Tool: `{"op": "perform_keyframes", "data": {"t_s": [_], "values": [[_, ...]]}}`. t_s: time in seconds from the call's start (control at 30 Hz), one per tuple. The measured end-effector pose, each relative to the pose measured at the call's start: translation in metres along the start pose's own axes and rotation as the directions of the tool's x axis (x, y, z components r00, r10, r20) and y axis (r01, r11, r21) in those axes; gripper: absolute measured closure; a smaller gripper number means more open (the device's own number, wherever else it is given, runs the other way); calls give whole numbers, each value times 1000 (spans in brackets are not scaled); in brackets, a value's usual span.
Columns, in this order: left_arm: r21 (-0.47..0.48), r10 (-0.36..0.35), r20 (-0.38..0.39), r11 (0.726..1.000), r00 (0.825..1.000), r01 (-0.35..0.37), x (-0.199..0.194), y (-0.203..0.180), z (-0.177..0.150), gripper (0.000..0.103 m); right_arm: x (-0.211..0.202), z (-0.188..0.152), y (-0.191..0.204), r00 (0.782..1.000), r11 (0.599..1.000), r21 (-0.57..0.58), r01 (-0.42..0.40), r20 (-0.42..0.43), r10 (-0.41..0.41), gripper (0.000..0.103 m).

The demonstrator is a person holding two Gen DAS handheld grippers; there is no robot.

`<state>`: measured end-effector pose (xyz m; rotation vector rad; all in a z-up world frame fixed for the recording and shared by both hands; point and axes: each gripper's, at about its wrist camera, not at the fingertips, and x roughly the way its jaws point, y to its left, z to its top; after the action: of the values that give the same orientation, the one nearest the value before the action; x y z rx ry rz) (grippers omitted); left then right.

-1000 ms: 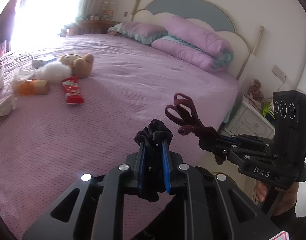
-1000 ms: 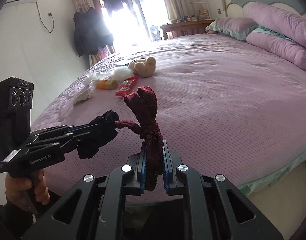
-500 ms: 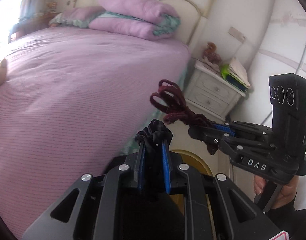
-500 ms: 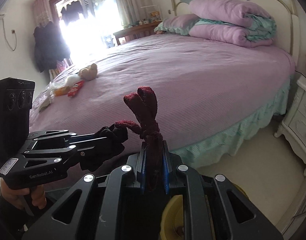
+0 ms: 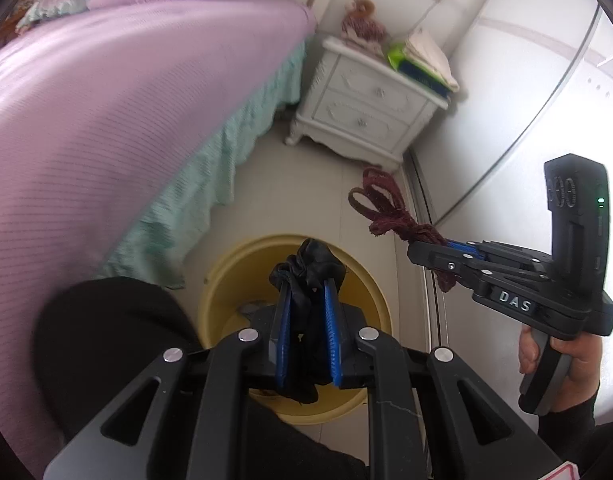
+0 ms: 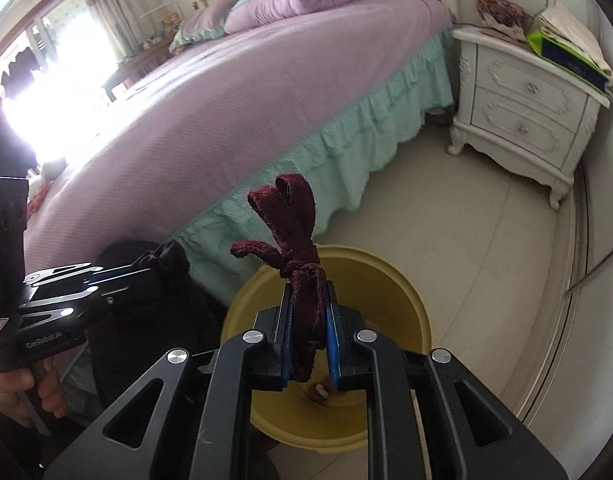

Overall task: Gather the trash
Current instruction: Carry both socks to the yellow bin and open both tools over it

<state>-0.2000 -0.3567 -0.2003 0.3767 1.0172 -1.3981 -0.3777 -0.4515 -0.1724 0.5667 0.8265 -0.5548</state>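
My left gripper (image 5: 306, 288) is shut on a crumpled black cloth (image 5: 308, 266) and holds it above a round yellow bin (image 5: 214, 292) on the floor. My right gripper (image 6: 306, 292) is shut on a knotted dark red ribbon (image 6: 290, 216), also above the yellow bin (image 6: 410, 304). In the left wrist view the right gripper (image 5: 420, 250) holds the red ribbon (image 5: 380, 204) to the right of the bin. In the right wrist view the left gripper (image 6: 146, 272) sits at the left with the black cloth (image 6: 168, 256). Some scraps lie at the bin's bottom.
The bed with a purple cover (image 6: 226, 92) and green skirt (image 6: 346, 140) runs along the left. A white nightstand (image 6: 526, 108) with books and a plush toy stands by the wall. A white wardrobe door (image 5: 526, 100) is on the right. Tiled floor (image 6: 486, 240) surrounds the bin.
Both grippers have swung away from the bed and tilted down toward the floor. The yellow bin has come under them. The cloth and the ribbon stay held.
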Motion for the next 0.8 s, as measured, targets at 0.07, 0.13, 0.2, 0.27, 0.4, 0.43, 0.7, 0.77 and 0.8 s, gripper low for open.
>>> {"op": "perform_keyframes", "data": {"t_s": [0.07,0.13,0.2,0.27,0.4,0.43,0.7,0.77,0.8], "values": [[4,-19,-31,1000,999,19,15,-3,-3,87,1,-6,-9,1000,1000,10,14,-14,-14,89],[4,-38,-65,999,997,38,32,-5,-3,87,3,-9,-13,999,1000,22,19,-31,-18,89],[0,-48,-88,999,995,48,45,-6,-4,87,7,-12,-17,999,999,34,24,-45,-23,89],[6,-58,-114,998,992,59,60,-9,-7,87,10,-17,-23,998,999,45,28,-63,-25,89],[1,-63,-148,998,987,64,80,-8,-12,87,17,-23,-27,994,998,55,42,-98,-37,89],[3,-69,-162,998,984,70,84,-8,-14,86,18,-24,-27,994,997,56,45,-105,-39,89],[33,-69,-207,997,976,77,103,-5,-19,26,33,-32,-34,988,996,70,61,-147,-50,89],[22,-73,-215,997,974,80,105,-3,-19,25,37,-35,-35,985,995,72,63,-162,-50,89],[20,-75,-220,997,973,81,106,-3,-20,25,39,-35,-35,984,995,71,63,-168,-51,89]]}}
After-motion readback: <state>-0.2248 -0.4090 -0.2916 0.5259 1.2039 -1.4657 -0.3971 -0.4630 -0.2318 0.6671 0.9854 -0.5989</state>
